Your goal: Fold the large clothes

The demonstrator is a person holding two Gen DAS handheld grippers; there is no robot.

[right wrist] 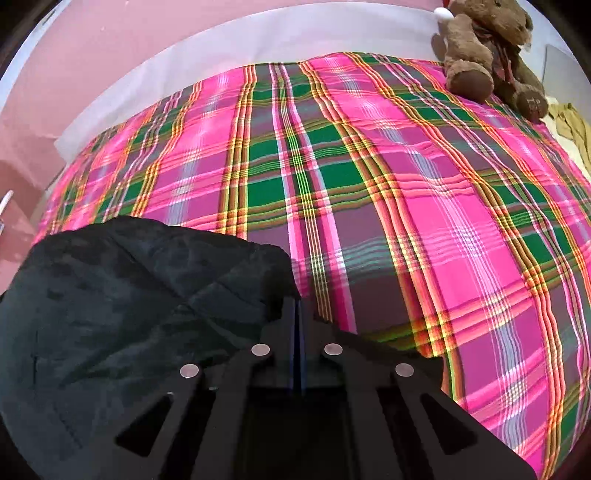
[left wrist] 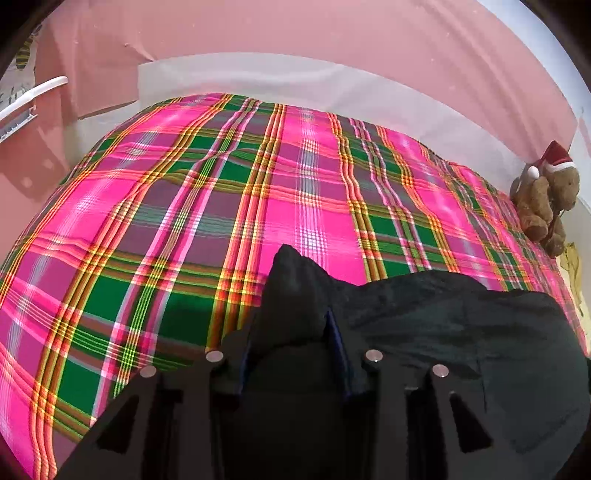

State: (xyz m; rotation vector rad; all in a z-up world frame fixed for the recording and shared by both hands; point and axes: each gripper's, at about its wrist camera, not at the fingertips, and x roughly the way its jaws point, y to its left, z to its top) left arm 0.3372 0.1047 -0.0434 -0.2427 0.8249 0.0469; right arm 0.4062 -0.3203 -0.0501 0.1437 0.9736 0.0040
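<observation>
A large black quilted garment (left wrist: 461,332) lies on a bed with a pink and green plaid cover (left wrist: 221,206). In the left wrist view my left gripper (left wrist: 291,321) is shut on a thick bunched corner of the garment, which sticks up between its fingers. In the right wrist view the black garment (right wrist: 129,295) spreads to the left. My right gripper (right wrist: 298,310) has its fingers pressed together at the garment's right edge, on what looks like a thin fold of it. The plaid cover (right wrist: 406,221) fills the rest.
A brown teddy bear with a red Santa hat (left wrist: 546,195) sits at the bed's far right corner; it also shows in the right wrist view (right wrist: 487,48). A beige cloth (right wrist: 569,125) lies beside it. Pink wall (left wrist: 295,33) behind, white sheet edge (left wrist: 258,81), white rail (left wrist: 29,99) at left.
</observation>
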